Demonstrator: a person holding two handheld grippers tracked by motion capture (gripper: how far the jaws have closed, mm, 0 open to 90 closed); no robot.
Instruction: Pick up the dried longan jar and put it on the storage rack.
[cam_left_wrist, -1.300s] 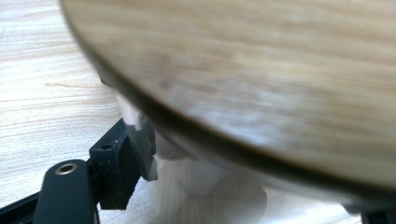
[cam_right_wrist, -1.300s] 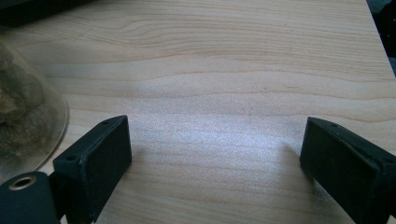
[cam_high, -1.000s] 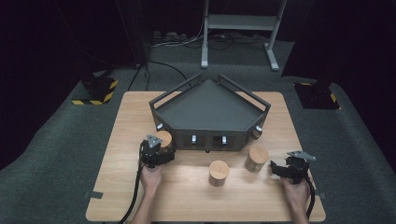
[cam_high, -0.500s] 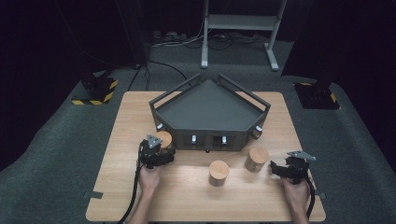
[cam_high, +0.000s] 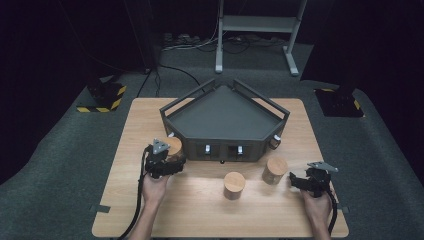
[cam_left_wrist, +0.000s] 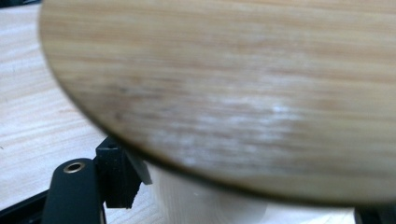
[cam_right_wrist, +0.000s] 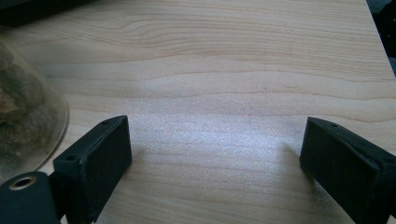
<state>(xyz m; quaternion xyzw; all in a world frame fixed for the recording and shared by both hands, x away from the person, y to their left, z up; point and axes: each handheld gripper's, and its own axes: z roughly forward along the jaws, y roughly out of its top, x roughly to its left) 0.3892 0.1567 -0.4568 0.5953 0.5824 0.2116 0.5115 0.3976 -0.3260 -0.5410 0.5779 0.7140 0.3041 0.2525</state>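
High view, left gripper (cam_high: 167, 161) fingers clamped on wooden-lidded jar (cam_high: 172, 146), lifted slightly since earlier, right gripper (cam_high: 306, 179) fingers apart, unmoved

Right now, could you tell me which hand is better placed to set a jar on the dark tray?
Left: the left gripper is shut on a wooden-lidded jar beside the tray; the right gripper is open, holding nothing.

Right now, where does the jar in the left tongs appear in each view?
High view: the jar sits left of centre, at the dark tray's left front corner, gripped by the left tongs.
Left gripper view: its wooden lid spans the top, close up.
Right gripper view: the left edge shows a second jar, beside the right tongs.
Shared landmark: the pale wooden table.
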